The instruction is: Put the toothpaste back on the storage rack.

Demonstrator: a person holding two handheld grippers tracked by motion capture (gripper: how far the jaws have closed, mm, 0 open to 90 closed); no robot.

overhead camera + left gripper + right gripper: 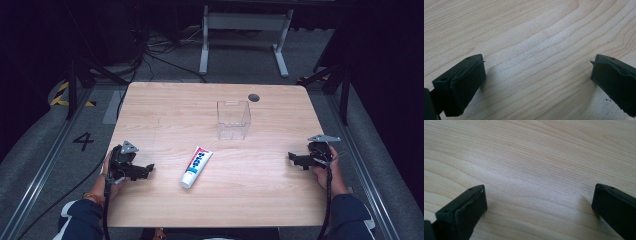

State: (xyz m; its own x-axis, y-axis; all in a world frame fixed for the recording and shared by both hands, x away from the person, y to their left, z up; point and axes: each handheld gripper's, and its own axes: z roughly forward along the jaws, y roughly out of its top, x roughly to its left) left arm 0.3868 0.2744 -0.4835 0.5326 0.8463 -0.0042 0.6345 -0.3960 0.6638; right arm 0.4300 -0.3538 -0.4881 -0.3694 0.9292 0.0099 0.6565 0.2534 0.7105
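Pale wood-grain counter with rounded corners and a dark round port near the far edge. Tube lying flat near the middle, clear box upright just beyond, apart from it. Left gripper and right gripper low at opposite edges, jaws wide, holding nothing. Grey floor behind, with cables, white frame, painted numeral.

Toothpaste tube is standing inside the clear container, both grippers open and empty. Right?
Not quite. In the high view the toothpaste tube lies flat on the table, in front of the clear container, which is empty. Left gripper and right gripper are open and empty.
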